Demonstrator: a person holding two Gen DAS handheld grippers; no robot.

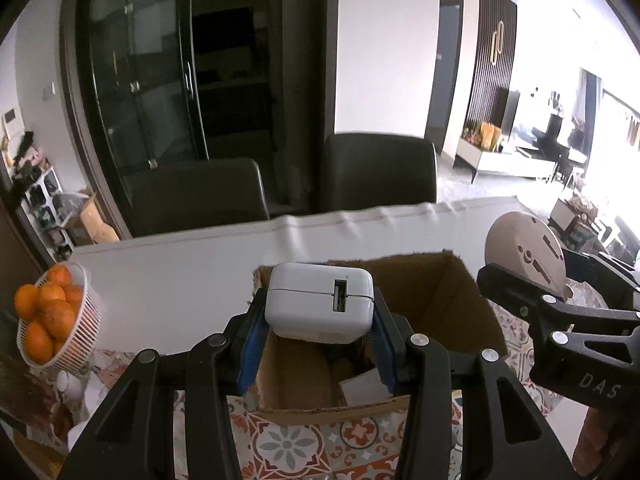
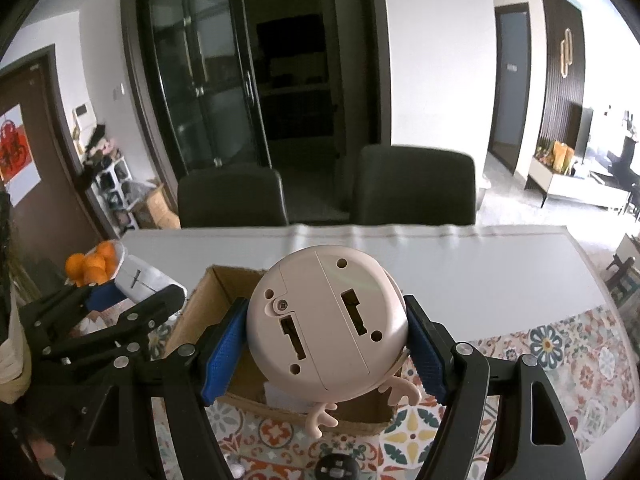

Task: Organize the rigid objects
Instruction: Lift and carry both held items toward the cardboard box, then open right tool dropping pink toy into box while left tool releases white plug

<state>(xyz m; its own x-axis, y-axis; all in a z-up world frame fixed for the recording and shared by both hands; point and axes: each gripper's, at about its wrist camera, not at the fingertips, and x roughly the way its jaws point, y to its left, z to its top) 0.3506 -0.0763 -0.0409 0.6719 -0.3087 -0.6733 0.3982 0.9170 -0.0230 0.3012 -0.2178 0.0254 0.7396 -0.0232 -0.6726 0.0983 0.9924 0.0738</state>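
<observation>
My left gripper [image 1: 320, 316] is shut on a white rectangular charger block [image 1: 319, 307], held above the open cardboard box [image 1: 472, 300]. Inside the box lie a few items, dim and hard to name. My right gripper [image 2: 326, 340] is shut on a round pink toy clock [image 2: 326, 320] with antlers hanging below, its flat back toward the camera, over the same cardboard box [image 2: 200, 304]. In the left wrist view the right gripper [image 1: 532, 276] and its pink clock [image 1: 524, 252] hover at the box's right side. In the right wrist view the left gripper [image 2: 140, 288] with the white block [image 2: 148, 280] sits left of the box.
A white basket of oranges [image 1: 48, 316] stands at the table's left. The table [image 1: 192, 280] is white with a patterned floral cloth [image 1: 288, 444] under the box. Two dark chairs [image 1: 380, 172] stand behind it. A small dark round item [image 2: 336, 468] lies on the cloth near me.
</observation>
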